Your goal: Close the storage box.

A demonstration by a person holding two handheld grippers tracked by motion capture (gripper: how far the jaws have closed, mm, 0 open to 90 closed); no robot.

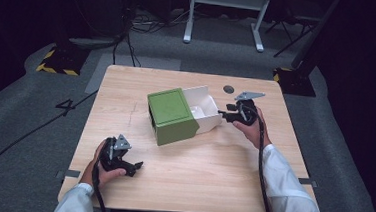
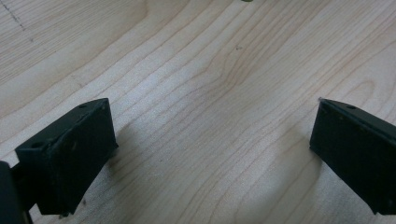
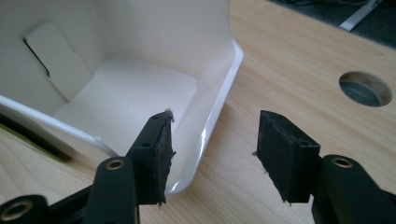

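Note:
A green box point(image 1: 170, 115) sits at the table's middle, with a white inner tray point(image 1: 203, 104) slid partly out of its right side. My right gripper point(image 1: 223, 113) is open at the tray's right end. In the right gripper view the gripper point(image 3: 215, 135) has one jaw over the tray's point(image 3: 130, 98) inside and the other outside, either side of its rounded end wall. The tray looks empty. Near the front left my left gripper point(image 1: 136, 166) lies open on the wood, nothing between the jaws of the gripper point(image 2: 215, 154).
The light wooden table point(image 1: 211, 178) has a round cable hole point(image 1: 228, 89) behind the right gripper, also visible as the hole point(image 3: 365, 88) beyond the jaws. Grey carpet, cables and a white stand point(image 1: 224, 18) lie beyond the far edge.

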